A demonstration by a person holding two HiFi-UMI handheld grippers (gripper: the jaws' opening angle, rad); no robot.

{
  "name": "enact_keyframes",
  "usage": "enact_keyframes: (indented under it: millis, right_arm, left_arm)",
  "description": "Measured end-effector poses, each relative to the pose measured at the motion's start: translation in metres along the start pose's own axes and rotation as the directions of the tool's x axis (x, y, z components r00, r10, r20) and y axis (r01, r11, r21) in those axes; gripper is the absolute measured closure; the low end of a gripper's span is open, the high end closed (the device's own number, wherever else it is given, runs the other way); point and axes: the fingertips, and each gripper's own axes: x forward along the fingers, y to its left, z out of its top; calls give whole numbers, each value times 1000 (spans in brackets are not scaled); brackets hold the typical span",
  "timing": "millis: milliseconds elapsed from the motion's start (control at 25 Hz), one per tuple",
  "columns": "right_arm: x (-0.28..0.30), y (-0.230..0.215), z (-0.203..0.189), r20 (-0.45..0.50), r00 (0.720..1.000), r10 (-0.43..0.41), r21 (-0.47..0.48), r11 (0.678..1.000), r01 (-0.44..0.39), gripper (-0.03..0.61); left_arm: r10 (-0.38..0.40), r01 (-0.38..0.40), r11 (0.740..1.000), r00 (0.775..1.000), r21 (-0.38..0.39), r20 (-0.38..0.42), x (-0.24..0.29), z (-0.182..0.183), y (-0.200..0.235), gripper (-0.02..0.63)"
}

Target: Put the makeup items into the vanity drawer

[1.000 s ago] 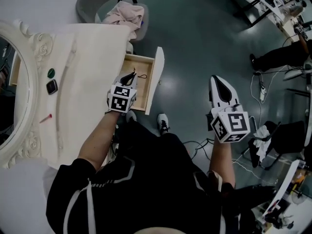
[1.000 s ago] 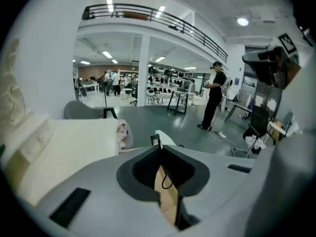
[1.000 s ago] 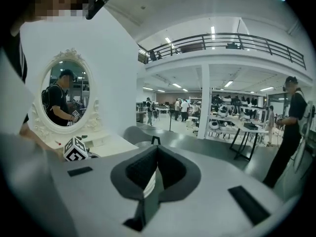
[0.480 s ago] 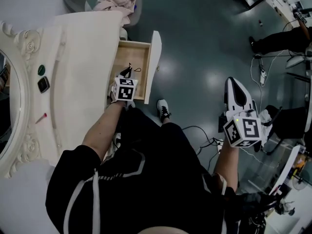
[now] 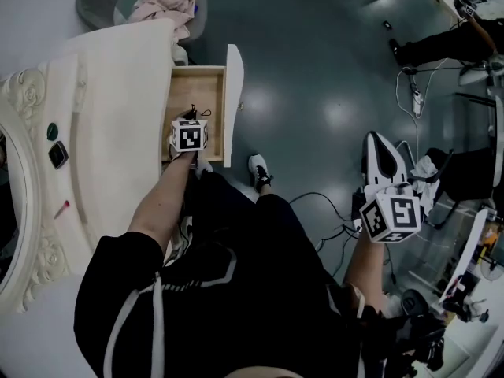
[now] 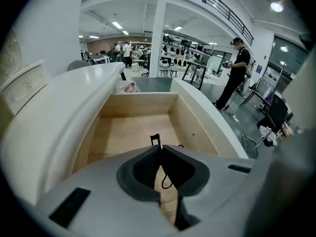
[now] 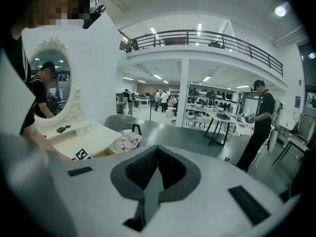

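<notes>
A: Left gripper (image 6: 159, 149)?
B: Pinched nearly closed on a thin black looped item (image 6: 154, 139). Small squared end pokes up past the tips, loop hangs below. Hard to say what kind of item.
A: Where?
B: Over the open drawer (image 6: 133, 127), at its near end, between the wooden walls. Cannot tell whether touching the drawer bottom.
A: Drawer itself?
B: Pulled out from the white vanity (image 5: 118, 93). Light wood inside, white front panel (image 5: 232, 101).
A: Right gripper (image 7: 158, 149)?
B: Narrow, tips together, nothing between. Held well apart from the vanity, out over the dark floor (image 5: 315, 53) on the person's right.
A: Other makeup?
B: 3 pieces on the vanity top near the mirror (image 5: 9, 211): 1 round green piece (image 5: 52, 131), 1 dark square compact (image 5: 57, 155) just beside, 1 thin pink-red stick (image 5: 61, 208) further along. All well apart from the drawer.
A: Anything else?
B: Grey chair (image 5: 90, 6) with pink cloth (image 5: 161, 2) past the vanity's far end. 1 person in black (image 6: 237, 73) standing off to the right in the left gripper view.
</notes>
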Motion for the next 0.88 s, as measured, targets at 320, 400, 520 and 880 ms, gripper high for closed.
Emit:
enact_keyframes:
  millis: [320,400,520,880]
  right_arm:
    - [-6,-5,-2,-9,1000,-23,0,1000,23,574]
    - [-5,-5,-3,-10,1000,-25,5,1000,25,574]
    - [-3,-1,-2,-11,1000,-17,-4,1000,17,574]
    - [-3,0,-3,-23,1000,-19,-11,1000,19,574]
  left_arm:
    - [5,-7,1000,997,-26,-75,18,-22,10,592]
    - [-22,22,1000,995,-4,-95,23,-24,4,592]
    - [-31,33,999,992,16,-123,28,-24,1,592]
    - [-57,58,998,986,1,-156,41,-35,-2,592]
